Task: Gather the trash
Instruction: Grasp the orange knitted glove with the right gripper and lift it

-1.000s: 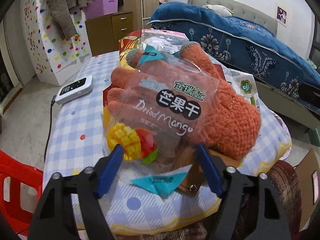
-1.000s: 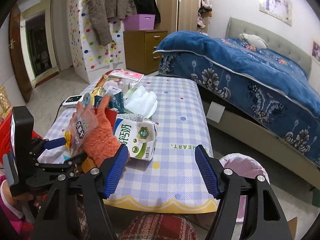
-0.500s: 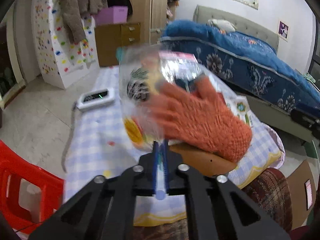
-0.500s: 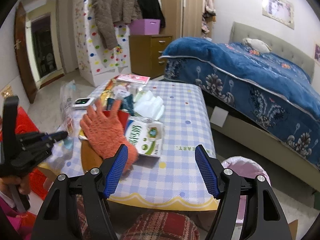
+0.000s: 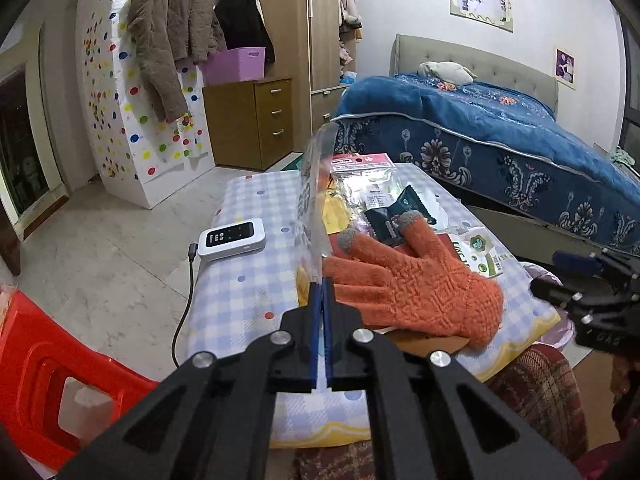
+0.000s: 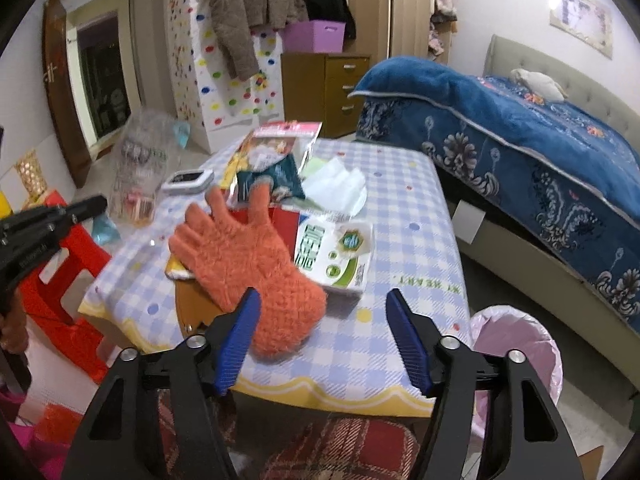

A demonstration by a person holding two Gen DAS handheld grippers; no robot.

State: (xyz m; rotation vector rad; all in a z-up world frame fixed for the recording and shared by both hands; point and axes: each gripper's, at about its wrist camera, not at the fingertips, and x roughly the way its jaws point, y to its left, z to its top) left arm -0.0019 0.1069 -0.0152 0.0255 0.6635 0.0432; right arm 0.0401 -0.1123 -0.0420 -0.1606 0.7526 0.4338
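Note:
My left gripper [image 5: 319, 292] is shut on a clear dried-mango bag [image 5: 312, 200], held edge-on and lifted above the checked table [image 5: 248, 280]. The bag also shows in the right wrist view [image 6: 138, 168], off the table's left side, with the left gripper [image 6: 94, 204] below it. My right gripper [image 6: 324, 328] is open and empty over the table's near edge, close to an orange knitted glove [image 6: 244, 260]. On the table lie a milk carton [image 6: 332, 256], a dark teal wrapper [image 6: 280, 176], a clear snack bag [image 6: 280, 140] and white tissue [image 6: 340, 188].
A pink-lined trash bin [image 6: 516, 344] stands on the floor at the table's right front. A white device with a cable [image 5: 232, 238] lies on the table's left. A red plastic stool [image 5: 44, 364] is at the left. A bed [image 5: 500, 136] is at the right.
The left gripper closed on the mango bag and lifted it off the glove, swinging it left. The glove and carton stayed put. The right gripper stayed open and drew slightly nearer.

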